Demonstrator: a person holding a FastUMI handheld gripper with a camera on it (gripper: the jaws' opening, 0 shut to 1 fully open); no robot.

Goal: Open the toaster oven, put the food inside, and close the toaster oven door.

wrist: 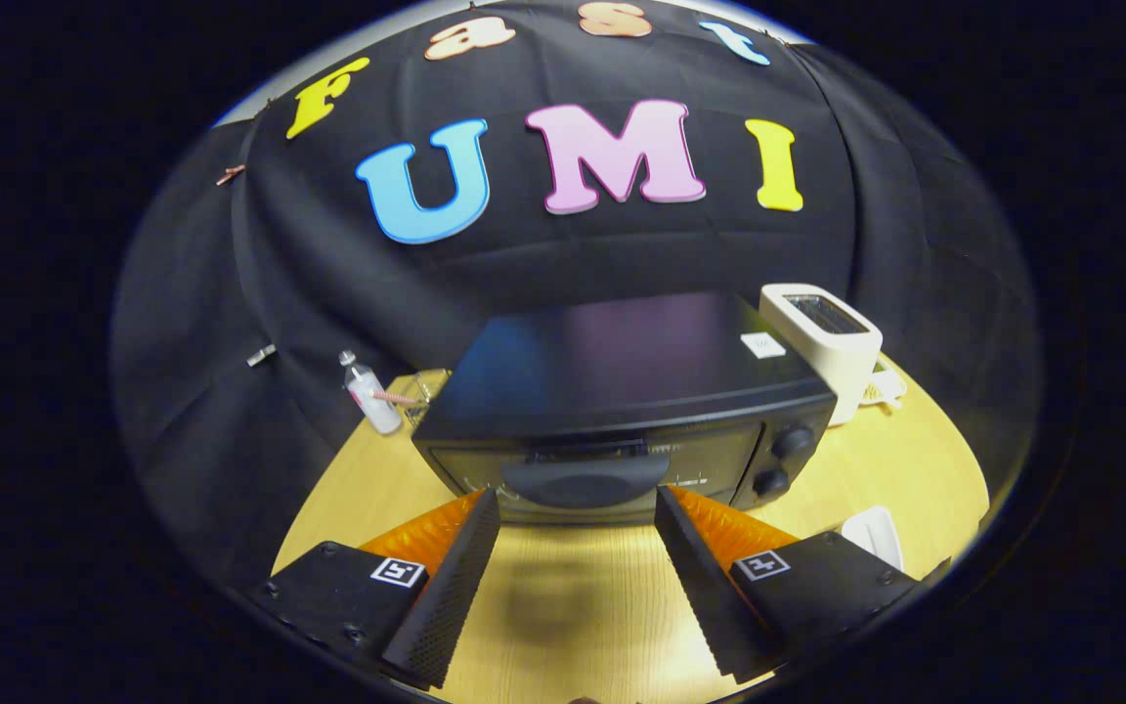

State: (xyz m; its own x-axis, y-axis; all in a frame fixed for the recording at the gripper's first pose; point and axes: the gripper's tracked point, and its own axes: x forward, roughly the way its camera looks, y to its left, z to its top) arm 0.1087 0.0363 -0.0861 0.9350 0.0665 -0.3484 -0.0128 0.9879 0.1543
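A small white bottle (369,393) is seen standing upright at the far left of the wooden table (573,596), near the black cloth wall, with a pale object just beside it that cannot be made out. At the centre of the table, a black toaster oven (622,401) is set with its door shut; the dark handle (584,479) across the glass front is faced by the gripper (578,508), and two round knobs (783,460) are stacked on the panel to the right of the door. The gripper's two black ribbed fingers (451,577) are held wide apart just short of the oven's front, with bare tabletop between them and nothing gripped. To the right of the oven, close to its side, a white pop-up toaster (827,342) is placed, with a small pale item at its base. Nearer the right finger, a white object (874,536) is seen lying on the table; whether it is the food cannot be told.
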